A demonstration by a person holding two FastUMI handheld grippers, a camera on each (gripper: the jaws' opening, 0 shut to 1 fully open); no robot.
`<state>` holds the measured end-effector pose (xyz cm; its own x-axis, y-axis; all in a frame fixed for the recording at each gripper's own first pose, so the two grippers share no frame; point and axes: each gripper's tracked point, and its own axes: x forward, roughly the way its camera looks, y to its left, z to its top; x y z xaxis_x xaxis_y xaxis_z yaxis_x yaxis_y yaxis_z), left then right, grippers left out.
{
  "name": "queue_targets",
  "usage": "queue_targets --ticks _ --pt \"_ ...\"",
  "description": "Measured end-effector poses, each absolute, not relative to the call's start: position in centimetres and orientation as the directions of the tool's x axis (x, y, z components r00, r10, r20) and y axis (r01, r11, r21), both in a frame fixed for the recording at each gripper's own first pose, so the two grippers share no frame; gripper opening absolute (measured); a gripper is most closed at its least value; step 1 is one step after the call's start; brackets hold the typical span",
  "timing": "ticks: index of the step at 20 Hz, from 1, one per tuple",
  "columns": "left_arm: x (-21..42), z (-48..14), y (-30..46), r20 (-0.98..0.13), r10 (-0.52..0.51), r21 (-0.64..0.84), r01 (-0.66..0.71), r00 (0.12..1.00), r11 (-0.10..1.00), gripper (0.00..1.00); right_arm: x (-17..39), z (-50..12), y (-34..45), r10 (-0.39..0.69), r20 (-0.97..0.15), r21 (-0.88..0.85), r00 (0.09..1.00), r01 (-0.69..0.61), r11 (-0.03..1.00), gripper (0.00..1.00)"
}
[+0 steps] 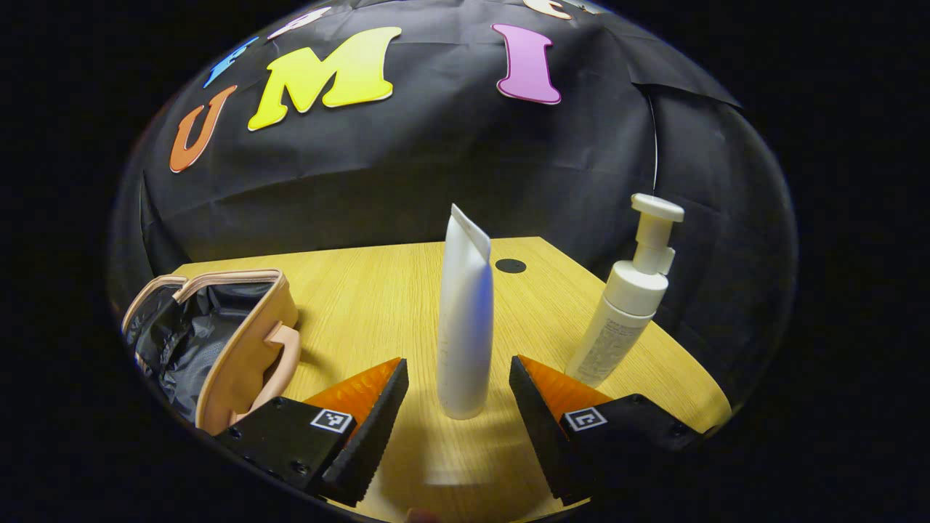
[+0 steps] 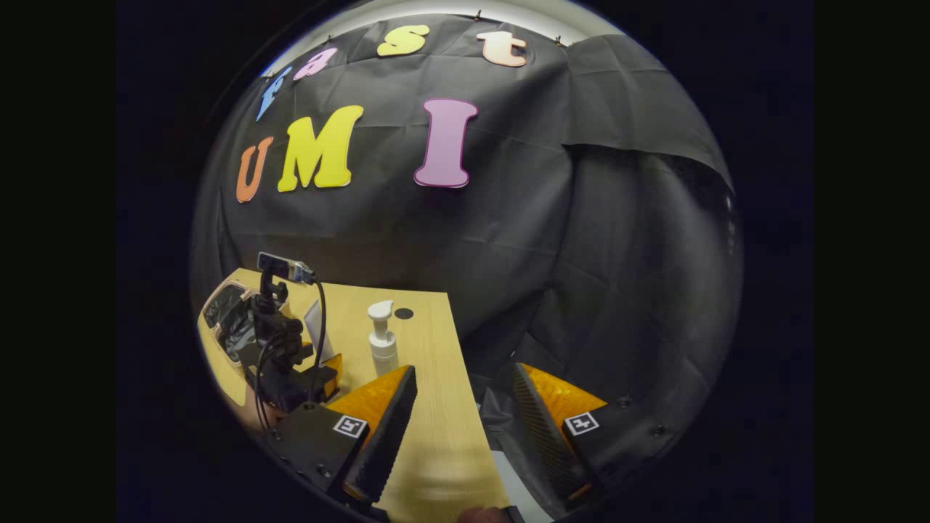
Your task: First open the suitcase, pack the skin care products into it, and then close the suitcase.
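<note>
Between the spread fingers of the left gripper (image 1: 458,414) a white tube (image 1: 465,319) stands upright on its cap on the wooden table (image 1: 363,305), with clear gaps to both sides, so nothing is gripped yet. It looks light and tall on a narrow base, so it probably tips at a nudge; its plastic wall is likely soft and smooth, and a hard squeeze could dent it or let it slide. A hold on the lower body, just above the cap where it is roundest and firmest, seems safest, closing evenly from both sides. To its right, well apart, stands a white pump bottle (image 1: 628,298), stiffer and likely heavier; its body is the part to grasp, not the thin pump head. At the left edge the tan suitcase (image 1: 247,349) lies open, its dark lining showing. Off by the table's edge, the right gripper (image 2: 465,428) is spread wide and holds nothing.
</note>
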<state>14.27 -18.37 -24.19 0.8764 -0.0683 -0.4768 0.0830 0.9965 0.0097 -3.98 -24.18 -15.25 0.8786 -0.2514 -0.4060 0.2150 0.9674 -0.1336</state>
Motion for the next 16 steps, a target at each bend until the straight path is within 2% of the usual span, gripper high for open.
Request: queue_targets --ticks 5,6,7,8,9,10,11,12,15,16 --pt "14.9 -25.8 -18.4 -0.508 -0.071 0.014 0.091 0.858 0.996 0.81 -3.5 -15.1 -24.2 -0.250 -0.408 -0.129 0.878 0.216 0.968 0.80" --pt "15.1 -25.8 -18.4 -0.507 -0.075 0.016 0.096 0.859 0.995 0.74 -3.5 -15.2 -24.1 -0.250 -0.409 -0.129 0.878 0.216 0.968 0.80" --pt "15.3 -26.0 -18.4 -0.510 -0.078 0.021 0.103 0.857 0.995 0.76 -3.5 -15.3 -24.1 -0.249 -0.410 -0.129 0.877 0.214 0.968 0.80" --pt "15.3 -26.3 -18.6 -0.516 -0.093 0.009 0.115 0.852 0.993 0.60 -3.4 -15.4 -23.9 -0.247 -0.413 -0.129 0.877 0.212 0.969 0.80" --pt "15.3 -26.1 -18.7 -0.514 -0.098 0.009 0.119 0.852 0.993 0.55 -3.4 -15.5 -23.8 -0.244 -0.415 -0.128 0.876 0.210 0.969 0.80" --pt "15.2 -26.0 -18.6 -0.521 -0.105 0.009 0.129 0.847 0.992 0.57 -3.4 -15.6 -23.6 -0.241 -0.417 -0.128 0.876 0.206 0.970 0.80" --pt "15.1 -26.0 -18.5 -0.525 -0.113 0.005 0.136 0.843 0.991 0.49 -3.4 -15.6 -23.5 -0.239 -0.417 -0.128 0.877 0.204 0.971 0.80" --pt "15.0 -25.8 -18.4 -0.530 -0.122 -0.004 0.142 0.839 0.990 0.47 -3.3 -15.6 -23.3 -0.235 -0.415 -0.127 0.879 0.200 0.972 0.80" --pt "14.3 -23.5 -18.0 -0.511 -0.149 -0.013 0.166 0.846 0.986 0.44 -2.9 -16.2 -22.9 -0.219 -0.418 -0.121 0.882 0.185 0.975 0.80" --pt "13.8 -22.3 -17.9 -0.502 -0.158 -0.015 0.175 0.850 0.985 0.51 -2.8 -16.7 -22.5 -0.202 -0.428 -0.107 0.881 0.173 0.979 0.80"
